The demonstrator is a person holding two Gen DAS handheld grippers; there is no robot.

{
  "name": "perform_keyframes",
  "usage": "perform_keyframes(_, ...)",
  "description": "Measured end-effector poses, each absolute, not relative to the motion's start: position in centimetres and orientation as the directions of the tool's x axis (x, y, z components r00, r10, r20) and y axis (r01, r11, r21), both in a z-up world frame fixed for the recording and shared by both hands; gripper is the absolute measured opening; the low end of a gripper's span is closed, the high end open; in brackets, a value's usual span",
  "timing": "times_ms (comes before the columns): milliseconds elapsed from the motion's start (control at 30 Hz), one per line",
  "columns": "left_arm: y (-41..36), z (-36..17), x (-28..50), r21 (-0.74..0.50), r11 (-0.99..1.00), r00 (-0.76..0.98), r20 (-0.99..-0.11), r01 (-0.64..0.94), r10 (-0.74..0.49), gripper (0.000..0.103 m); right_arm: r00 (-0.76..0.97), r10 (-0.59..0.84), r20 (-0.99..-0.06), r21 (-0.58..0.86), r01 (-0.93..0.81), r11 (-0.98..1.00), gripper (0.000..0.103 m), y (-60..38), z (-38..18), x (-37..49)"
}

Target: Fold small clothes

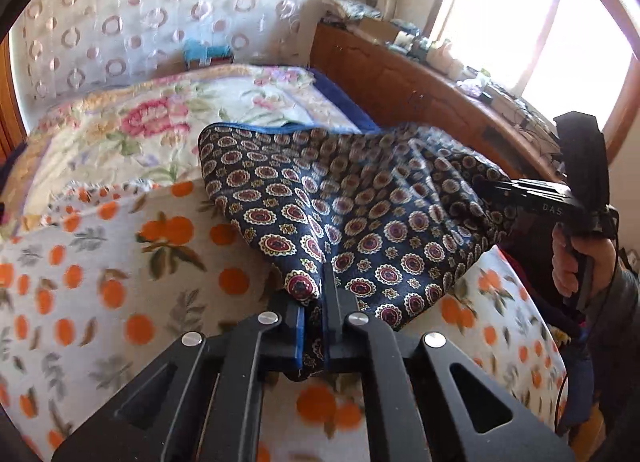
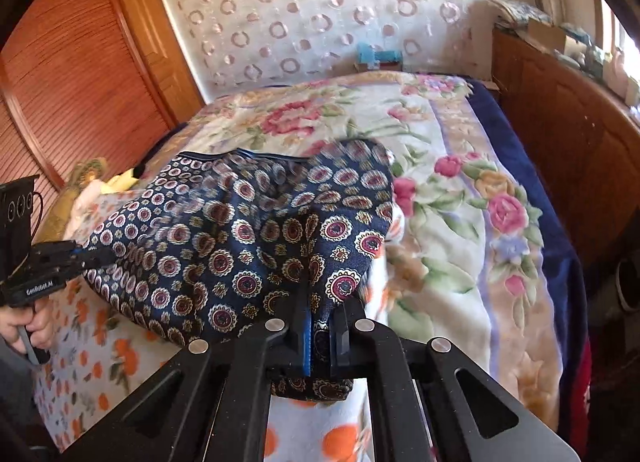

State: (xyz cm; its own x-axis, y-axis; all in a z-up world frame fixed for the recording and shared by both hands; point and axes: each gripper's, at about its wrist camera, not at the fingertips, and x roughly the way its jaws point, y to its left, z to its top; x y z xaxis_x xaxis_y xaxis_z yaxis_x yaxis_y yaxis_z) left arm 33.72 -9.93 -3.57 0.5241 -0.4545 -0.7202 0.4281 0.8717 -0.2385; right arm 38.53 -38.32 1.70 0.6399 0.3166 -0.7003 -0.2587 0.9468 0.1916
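- Left wrist view: left gripper [image 1: 316,326] nearest, at 6 o'clock, jaws pinched narrow on a bunched corner of the patterned garment [image 1: 360,213]; cloth fills the slot between the blue pads.
- Garment, navy with medallion print, runs from those fingers up toward 12 and out to 3 o'clock, lifted and sagging over the orange-print blanket [image 1: 100,262].
- Right gripper [image 1: 492,185] at 3 o'clock, held by a hand [image 1: 576,258]; its tip is buried in the cloth's far corner, so the closure isn't clear from here.
- Floral bedspread [image 1: 160,121] behind at 11 o'clock, wooden headboard [image 1: 400,73] at 1 o'clock.
- Right wrist view: right gripper [image 2: 320,334] at 6 o'clock, jaws nearly closed, clamping a garment corner.
- Garment [image 2: 224,229] spreads from there toward 9–10 o'clock, blue-piped edge at the top, motion blur along it.
- Left gripper [image 2: 86,258] at 9 o'clock holding the opposite corner.
- Key relation, my read: the cloth's long axis stretches between the two grippers, each at one end and neither nearer the middle. The free blue-piped edge lies ahead of both, so a fold likely carries the held edge toward 12.
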Motion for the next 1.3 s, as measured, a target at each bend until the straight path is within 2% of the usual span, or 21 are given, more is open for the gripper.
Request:
perform_keyframes(233,-6.1,-2.3,27.9,-0.257,0.865,0.516,-0.716,0.432,-0.47,0.006,0.595,0.378,-0.71,0.238,-0.303,0.923,0.004,-37.1,1.8,32.2)
perform_keyframes(400,-5.7,-5.1,26.1,-0.236,0.881,0.493,-0.755,0.41,-0.432,0.008,0.586,0.31,-0.748,0.169,-0.284,0.944,0.005,-35.6,-0.4,29.8)
perform_keyframes(433,-5.6,-5.5,26.1,-0.237,0.884,0.491,-0.759,0.404,-0.427,0.011,0.59,0.304,-0.748,0.171,-0.272,0.947,0.007,-35.7,-0.6,29.7)
perform_keyframes(467,-5.5,-5.6,26.1,-0.225,0.889,0.496,-0.762,0.399,-0.416,0.018,0.599,0.287,-0.747,0.163,-0.253,0.954,0.015,-35.9,-0.6,29.7)
perform_keyframes(533,-5.2,-5.6,25.9,-0.191,0.899,0.52,-0.76,0.395,-0.39,0.028,0.626,0.25,-0.739,0.141,-0.219,0.965,0.037,-36.2,-0.3,29.5)
perform_keyframes(567,-5.1,-5.4,26.0,-0.176,0.902,0.535,-0.754,0.395,-0.381,0.038,0.633,0.244,-0.735,0.143,-0.207,0.968,0.057,-36.4,-0.1,29.5)
perform_keyframes(600,-4.9,-5.1,26.1,-0.17,0.903,0.545,-0.748,0.394,-0.379,0.047,0.642,0.241,-0.728,0.149,-0.195,0.969,0.067,-36.8,0.0,29.8)
perform_keyframes(633,-4.6,-4.8,26.4,-0.175,0.904,0.554,-0.74,0.39,-0.382,0.053,0.645,0.237,-0.726,0.148,-0.19,0.97,0.068,-36.8,0.1,30.1)
perform_keyframes(800,-4.1,-4.0,28.5,-0.189,0.91,0.569,-0.729,0.368,-0.381,0.057,0.604,0.224,-0.765,0.159,-0.16,0.974,0.069,-36.6,-1.4,32.9)
perform_keyframes(1067,-4.2,-7.5,33.5,-0.267,0.912,0.454,-0.802,0.311,-0.389,0.057,0.578,0.224,-0.784,0.173,-0.143,0.975,0.069,-35.6,-1.8,35.2)
perform_keyframes(1133,-4.8,-7.6,33.4,-0.248,0.912,0.46,-0.801,0.328,-0.384,0.057,0.58,0.215,-0.786,0.15,-0.159,0.976,0.069,-35.0,-1.9,35.4)
perform_keyframes(1300,-5.1,-7.6,33.6,-0.255,0.915,0.477,-0.791,0.312,-0.383,0.057,0.573,0.231,-0.786,0.13,-0.212,0.969,0.044,-33.9,-1.8,35.0)
